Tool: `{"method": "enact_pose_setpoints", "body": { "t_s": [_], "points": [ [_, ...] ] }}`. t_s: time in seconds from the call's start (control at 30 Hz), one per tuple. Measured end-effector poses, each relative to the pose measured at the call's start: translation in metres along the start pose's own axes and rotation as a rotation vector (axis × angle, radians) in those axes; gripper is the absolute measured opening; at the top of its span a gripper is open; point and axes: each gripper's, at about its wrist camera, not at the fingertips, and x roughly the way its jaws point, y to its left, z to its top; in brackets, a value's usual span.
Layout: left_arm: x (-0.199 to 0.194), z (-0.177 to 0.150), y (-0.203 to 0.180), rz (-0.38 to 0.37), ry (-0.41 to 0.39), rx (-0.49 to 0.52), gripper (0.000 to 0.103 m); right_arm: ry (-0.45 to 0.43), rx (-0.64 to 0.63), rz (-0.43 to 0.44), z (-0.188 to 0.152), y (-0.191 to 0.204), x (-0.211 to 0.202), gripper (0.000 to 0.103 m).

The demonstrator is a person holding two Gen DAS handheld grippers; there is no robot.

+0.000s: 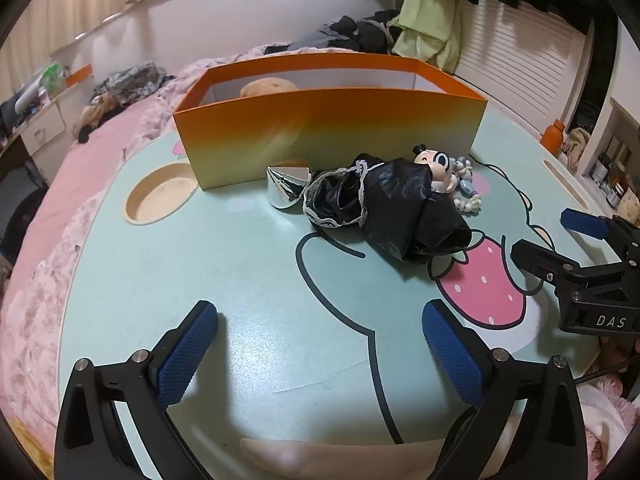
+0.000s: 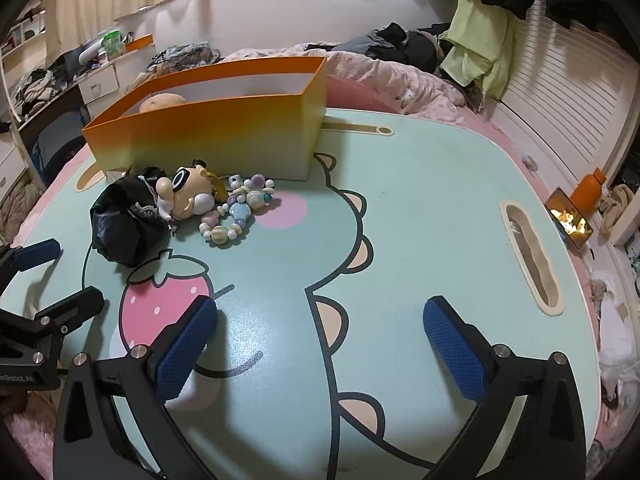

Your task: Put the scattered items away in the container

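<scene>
Both the left gripper (image 1: 320, 344) and right gripper (image 2: 320, 340) gape wide, holding nothing; black bag (image 1: 400, 208), doll (image 2: 186, 196) and beads (image 2: 236, 216) lie before the orange box (image 1: 332, 136).

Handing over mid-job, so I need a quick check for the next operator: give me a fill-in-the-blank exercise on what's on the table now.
1. The orange box stands on the ____ table.
2. The cartoon figurine lies between the black bag and the ____ bracelet.
3. The left gripper and right gripper both have ____ jaws.

Missing words: green; beaded; open
</scene>
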Motion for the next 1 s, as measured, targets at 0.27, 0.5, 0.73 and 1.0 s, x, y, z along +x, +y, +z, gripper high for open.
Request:
{"method": "enact_pose_setpoints", "body": {
  "t_s": [0.27, 0.5, 0.73, 1.0],
  "points": [
    [0.0003, -0.0016, -0.0008, 0.006, -0.005, -0.004, 0.102, -0.002, -0.001, 0.002, -0.0005, -0.0005, 0.0007, 0.103],
    [0.0000, -0.0022, 0.0001, 0.006, -0.005, -0.004, 0.102, -0.002, -0.001, 0.001, -0.0006, -0.0001, 0.0006, 0.103],
    [-0.0001, -0.0025, 0.0003, 0.005, -0.006, -0.004, 0.102, -0.002, -0.001, 0.001, -0.0008, 0.0001, 0.0006, 0.103],
    [-0.0003, -0.0027, 0.0006, 0.005, -0.006, -0.004, 0.102, -0.003, -0.001, 0.001, -0.0012, 0.0002, 0.0007, 0.103]
  ]
}}
